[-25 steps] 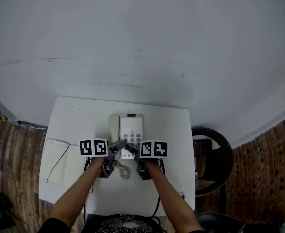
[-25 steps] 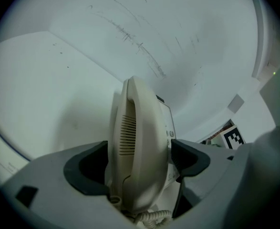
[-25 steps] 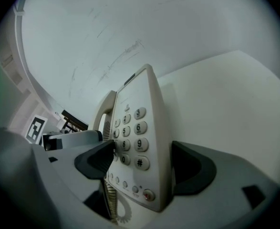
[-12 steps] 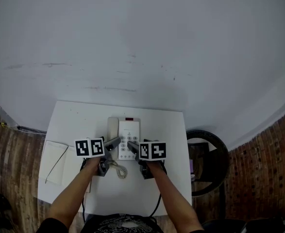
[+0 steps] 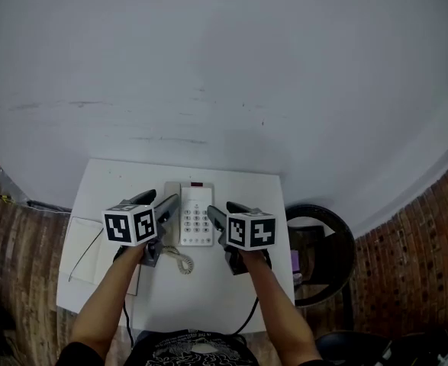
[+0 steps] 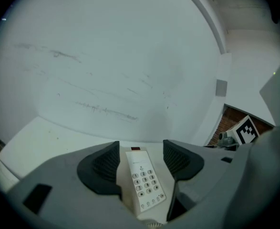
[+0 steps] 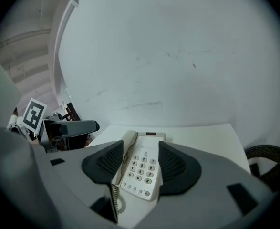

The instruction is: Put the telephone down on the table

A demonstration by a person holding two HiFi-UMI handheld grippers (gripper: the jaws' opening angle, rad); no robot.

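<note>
The telephone [image 5: 196,218] lies flat on the counter [image 5: 109,185], mid-frame. Both the left tool [image 5: 159,203] and right tool [image 5: 224,210] hover above, jaws apart though just narrowing, empty. Withdraw straight up, clear of the coiled cord [image 5: 182,261].

— How's the light?
— Soft, even, rather dim; the wall [image 6: 106,56] beyond my fingers [image 6: 101,168] reads flat grey.
— And the edges?
— My gripper views bulge, corners black; everything behind my fingers blurs.
</note>
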